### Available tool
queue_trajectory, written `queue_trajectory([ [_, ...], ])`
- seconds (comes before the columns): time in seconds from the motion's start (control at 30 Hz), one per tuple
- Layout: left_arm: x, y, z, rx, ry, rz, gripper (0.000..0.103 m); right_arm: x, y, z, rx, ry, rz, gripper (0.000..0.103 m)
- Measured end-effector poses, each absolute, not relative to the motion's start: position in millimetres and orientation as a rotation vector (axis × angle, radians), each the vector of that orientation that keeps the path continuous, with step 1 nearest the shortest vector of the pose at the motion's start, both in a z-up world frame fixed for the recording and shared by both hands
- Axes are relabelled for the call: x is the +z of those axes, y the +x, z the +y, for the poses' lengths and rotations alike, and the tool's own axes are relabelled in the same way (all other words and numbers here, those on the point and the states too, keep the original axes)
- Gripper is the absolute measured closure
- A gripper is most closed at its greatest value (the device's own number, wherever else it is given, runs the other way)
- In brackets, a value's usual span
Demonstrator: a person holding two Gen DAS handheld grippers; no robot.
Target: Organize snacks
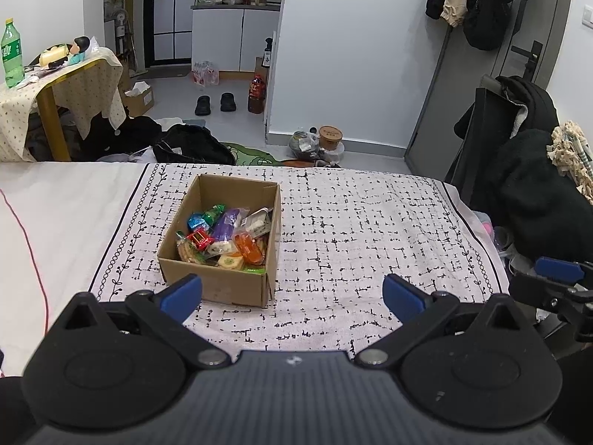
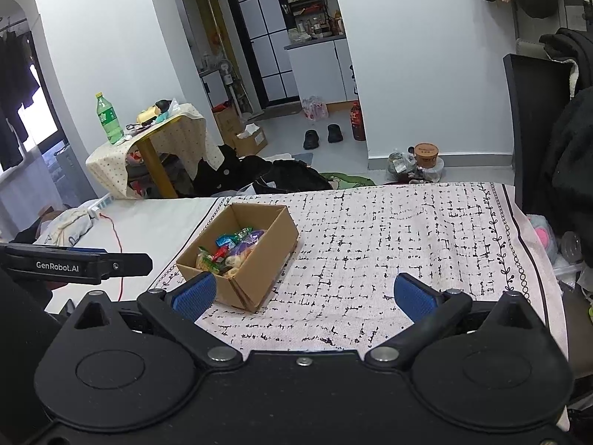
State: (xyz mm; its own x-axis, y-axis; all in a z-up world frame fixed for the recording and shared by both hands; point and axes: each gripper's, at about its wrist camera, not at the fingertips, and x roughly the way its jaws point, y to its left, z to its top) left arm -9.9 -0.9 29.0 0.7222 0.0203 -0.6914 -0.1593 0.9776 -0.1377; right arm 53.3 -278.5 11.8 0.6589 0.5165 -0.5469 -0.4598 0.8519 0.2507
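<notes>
An open brown cardboard box (image 1: 217, 284) stands on a black-and-white patterned cloth (image 1: 370, 230). It holds several wrapped snacks (image 1: 222, 235) in purple, orange, green, blue and red. My left gripper (image 1: 292, 298) is open and empty, just in front of the box, its left blue pad by the box's near wall. In the right wrist view the box (image 2: 259, 263) with the snacks (image 2: 231, 250) sits left of centre. My right gripper (image 2: 305, 294) is open and empty, with its left pad near the box's near corner. The left gripper's body (image 2: 74, 267) shows at the left.
The cloth lies over a white bed (image 1: 55, 215) with a red cable (image 1: 29, 230) across it. Beyond the far edge the floor holds black bags (image 1: 192, 144), shoes (image 1: 215, 104) and bottles. A draped side table (image 1: 55, 89) stands at the left; dark clothes (image 1: 537, 185) pile at the right.
</notes>
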Motion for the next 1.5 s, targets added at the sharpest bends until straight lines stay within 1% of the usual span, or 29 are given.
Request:
queue_trajectory([
  [1.5,28.5,-8.1,-7.4,0.078,-0.195,0.757,0.000,9.4,52.2,-281.0,0.534,0.100,0.664,0.000],
])
